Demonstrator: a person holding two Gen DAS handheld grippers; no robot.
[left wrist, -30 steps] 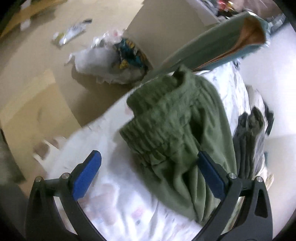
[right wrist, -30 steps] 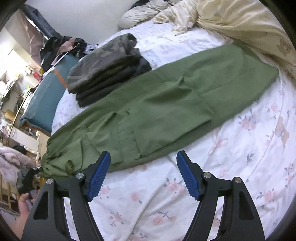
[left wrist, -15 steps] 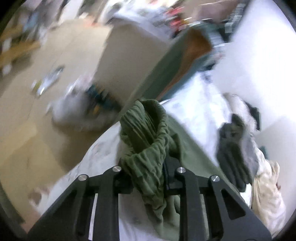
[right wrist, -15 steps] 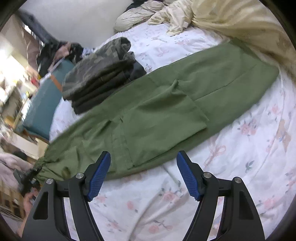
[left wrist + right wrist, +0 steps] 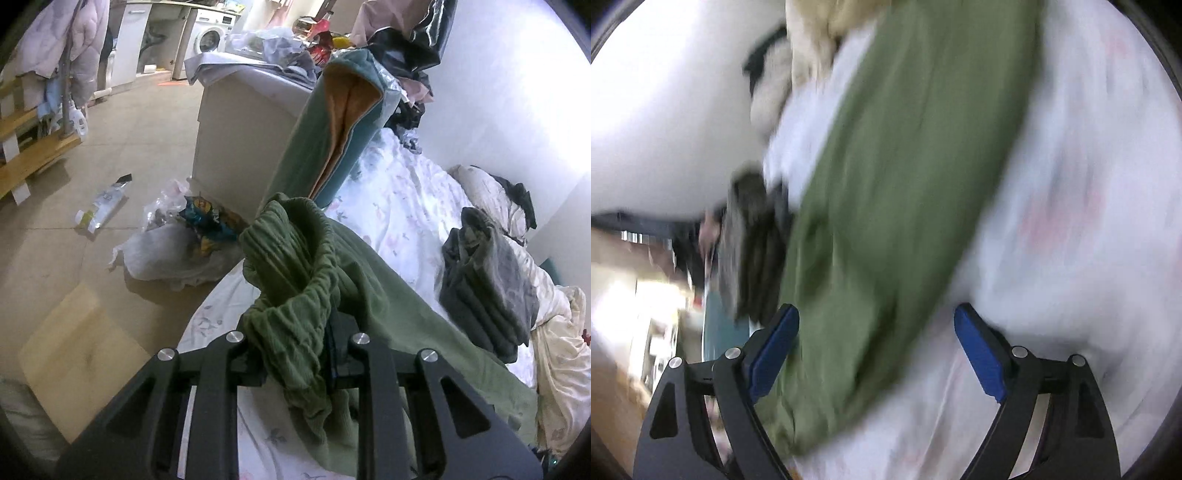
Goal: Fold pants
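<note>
The left gripper point(image 5: 295, 354), spread a second ago, now pinches the green cotton pants' point(image 5: 388, 306) ribbed waistband off the near bed edge (fold beginning); the right gripper point(image 5: 875, 354) hovers spread above them.

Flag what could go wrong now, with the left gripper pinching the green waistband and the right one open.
1. The left gripper holds only a bunched part of the waistband; lifting could drag the green pants into a skewed fold.
2. The right gripper is open and its view blurred, so it might land inaccurately.
3. The dark folded stack lies close and could be disturbed.
</note>
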